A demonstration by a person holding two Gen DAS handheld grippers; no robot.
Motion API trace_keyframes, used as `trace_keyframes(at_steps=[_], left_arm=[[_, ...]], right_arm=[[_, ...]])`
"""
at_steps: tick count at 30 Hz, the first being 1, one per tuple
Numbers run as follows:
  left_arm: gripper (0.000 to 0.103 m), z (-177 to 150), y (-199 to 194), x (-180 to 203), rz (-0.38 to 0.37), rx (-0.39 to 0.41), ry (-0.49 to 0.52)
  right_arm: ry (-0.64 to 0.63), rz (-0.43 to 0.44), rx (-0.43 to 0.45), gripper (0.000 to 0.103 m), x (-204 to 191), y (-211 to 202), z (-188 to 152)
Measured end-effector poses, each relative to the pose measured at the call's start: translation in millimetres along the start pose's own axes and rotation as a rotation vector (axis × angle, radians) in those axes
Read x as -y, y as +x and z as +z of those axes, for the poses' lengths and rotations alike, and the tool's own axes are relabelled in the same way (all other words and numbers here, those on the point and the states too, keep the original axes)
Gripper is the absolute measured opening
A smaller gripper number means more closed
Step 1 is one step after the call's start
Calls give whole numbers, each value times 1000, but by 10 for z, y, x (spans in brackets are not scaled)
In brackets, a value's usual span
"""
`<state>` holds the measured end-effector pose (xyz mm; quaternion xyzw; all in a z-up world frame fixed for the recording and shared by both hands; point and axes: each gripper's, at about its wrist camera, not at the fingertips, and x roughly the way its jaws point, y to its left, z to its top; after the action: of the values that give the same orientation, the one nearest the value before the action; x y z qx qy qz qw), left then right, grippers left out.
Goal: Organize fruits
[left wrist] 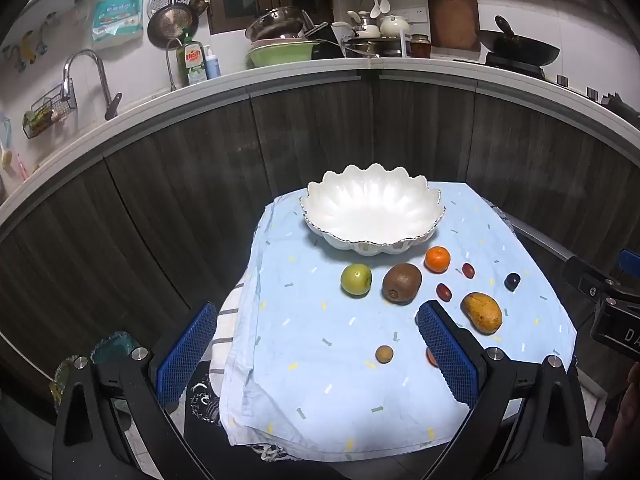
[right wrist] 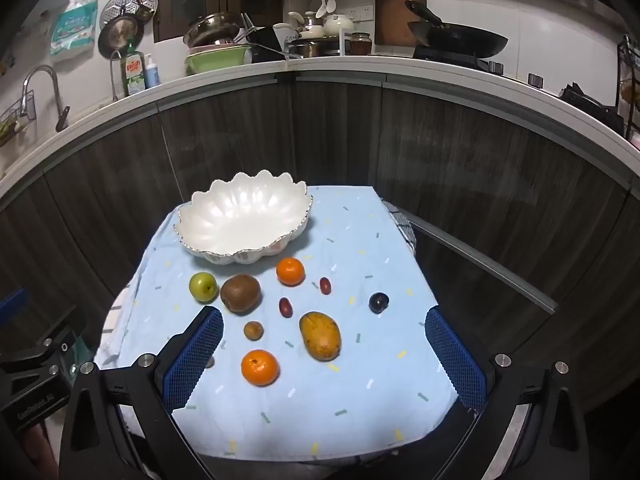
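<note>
1. A light blue cloth (right wrist: 360, 248) with small coloured dashes covers a small table that stands in front of dark wood kitchen cabinets (right wrist: 460, 152).
2. The left gripper (left wrist: 318, 354) and right gripper (right wrist: 324, 358) both hang above the near edge of the cloth, tilted downward, blue pads spread as wide as they go, with nothing between them.
3. A white scalloped bowl (right wrist: 244, 220) sits empty at the far left of the cloth.
4. A mango (right wrist: 320, 336) lies near the middle, toward the right.
5. A kiwi (right wrist: 240, 293) rests just near the bowl, with a green apple (right wrist: 203, 287) just beside it on the left.
6. One orange (right wrist: 290, 271) sits close to the bowl's right side; a second orange (right wrist: 260, 367) lies nearest the grippers.
7. A dark plum (right wrist: 378, 303) lies alone at the right.
8. A small brown round fruit (right wrist: 253, 330) sits between the kiwi and the near orange.
9. Two red grapes (right wrist: 285, 306) lie apart between the far orange and the mango.
</note>
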<state>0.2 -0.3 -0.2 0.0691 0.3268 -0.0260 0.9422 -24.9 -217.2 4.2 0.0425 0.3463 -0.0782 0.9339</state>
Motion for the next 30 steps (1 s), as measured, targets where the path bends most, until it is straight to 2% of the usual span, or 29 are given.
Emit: trace_keyframes(at_steps=[30], left_arm=[[102, -22, 9, -24, -12, -6, -14]], right_arm=[[-5, 1, 9, 102, -17, -31, -15]])
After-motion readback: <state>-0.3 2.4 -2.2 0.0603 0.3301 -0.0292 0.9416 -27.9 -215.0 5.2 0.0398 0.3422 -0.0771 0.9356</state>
